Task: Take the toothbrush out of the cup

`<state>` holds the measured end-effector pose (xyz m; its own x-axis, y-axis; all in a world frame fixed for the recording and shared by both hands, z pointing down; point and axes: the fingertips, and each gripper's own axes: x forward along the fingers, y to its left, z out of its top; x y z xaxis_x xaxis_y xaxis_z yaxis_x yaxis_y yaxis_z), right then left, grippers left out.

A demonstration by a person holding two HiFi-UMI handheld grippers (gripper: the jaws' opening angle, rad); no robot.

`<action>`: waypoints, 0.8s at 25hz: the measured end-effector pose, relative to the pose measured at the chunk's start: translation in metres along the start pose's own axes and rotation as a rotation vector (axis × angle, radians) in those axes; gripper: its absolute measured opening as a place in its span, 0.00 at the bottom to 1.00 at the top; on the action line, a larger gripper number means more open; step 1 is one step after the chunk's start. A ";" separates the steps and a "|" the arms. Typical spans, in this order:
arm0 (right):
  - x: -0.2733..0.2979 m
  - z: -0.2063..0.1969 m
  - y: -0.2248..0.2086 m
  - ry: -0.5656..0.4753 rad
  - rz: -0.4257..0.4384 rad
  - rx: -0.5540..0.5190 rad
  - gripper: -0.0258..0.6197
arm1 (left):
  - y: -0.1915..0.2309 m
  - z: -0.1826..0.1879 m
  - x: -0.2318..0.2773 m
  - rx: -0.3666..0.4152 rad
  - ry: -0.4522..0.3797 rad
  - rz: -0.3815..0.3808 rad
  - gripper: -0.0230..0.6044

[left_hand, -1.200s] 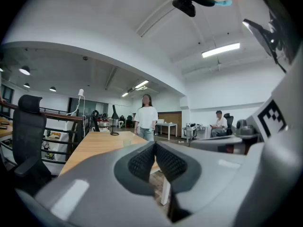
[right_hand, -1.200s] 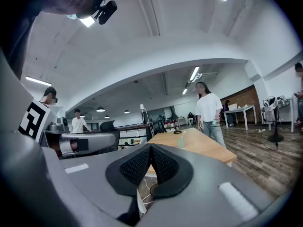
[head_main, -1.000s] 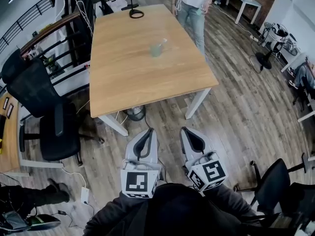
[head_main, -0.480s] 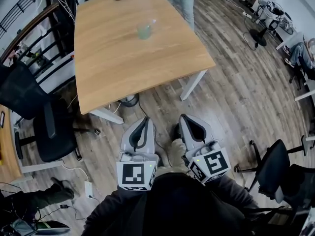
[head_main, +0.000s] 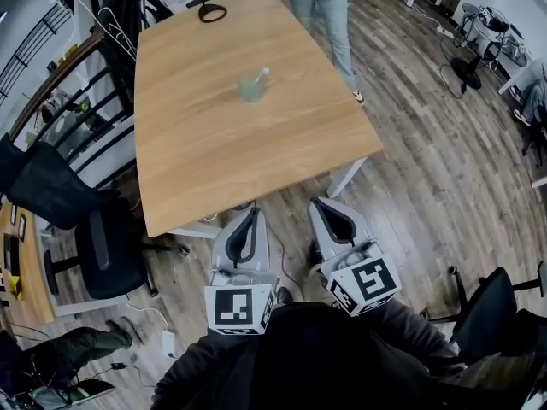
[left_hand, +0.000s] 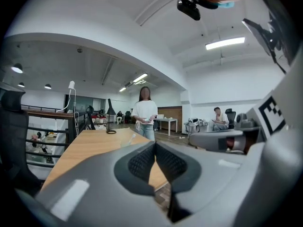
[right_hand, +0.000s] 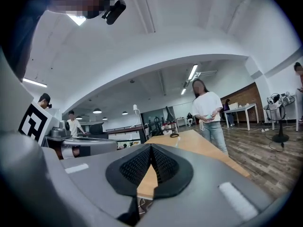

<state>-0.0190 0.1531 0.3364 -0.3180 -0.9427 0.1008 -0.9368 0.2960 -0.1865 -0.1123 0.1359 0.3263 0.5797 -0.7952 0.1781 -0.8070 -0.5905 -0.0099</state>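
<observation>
A pale green cup [head_main: 249, 88] stands near the middle of the wooden table [head_main: 197, 152], with a white toothbrush [head_main: 261, 75] leaning out of it to the right. My left gripper [head_main: 250, 220] and right gripper [head_main: 332, 212] are held side by side over the floor at the table's near edge, well short of the cup. Both point toward the table. In the left gripper view the jaws [left_hand: 155, 144] are shut with nothing between them. The right gripper view shows its jaws [right_hand: 151, 146] shut and empty too.
A person [head_main: 329, 7] stands at the table's far right side. A black lamp base [head_main: 211, 11] sits at the far end. A black office chair [head_main: 94, 246] and railing are on the left, another chair [head_main: 487, 314] on the right, and cables under the table.
Both grippers have moved forward together and now reach the table's near edge. The cup sits closer in the head view. The jaws stayed shut.
</observation>
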 end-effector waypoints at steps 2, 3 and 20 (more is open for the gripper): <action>0.011 0.009 -0.018 -0.006 0.015 0.009 0.04 | -0.004 0.008 0.020 0.013 0.004 0.011 0.05; 0.016 0.012 -0.026 -0.008 0.025 0.013 0.04 | -0.006 0.012 0.029 0.018 0.008 0.017 0.05; 0.055 0.035 -0.106 -0.026 0.162 0.055 0.04 | -0.033 0.039 0.114 0.067 0.016 0.115 0.05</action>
<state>0.0676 0.0648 0.3278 -0.4595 -0.8873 0.0398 -0.8640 0.4361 -0.2516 -0.0150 0.0589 0.3083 0.4811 -0.8563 0.1877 -0.8585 -0.5036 -0.0971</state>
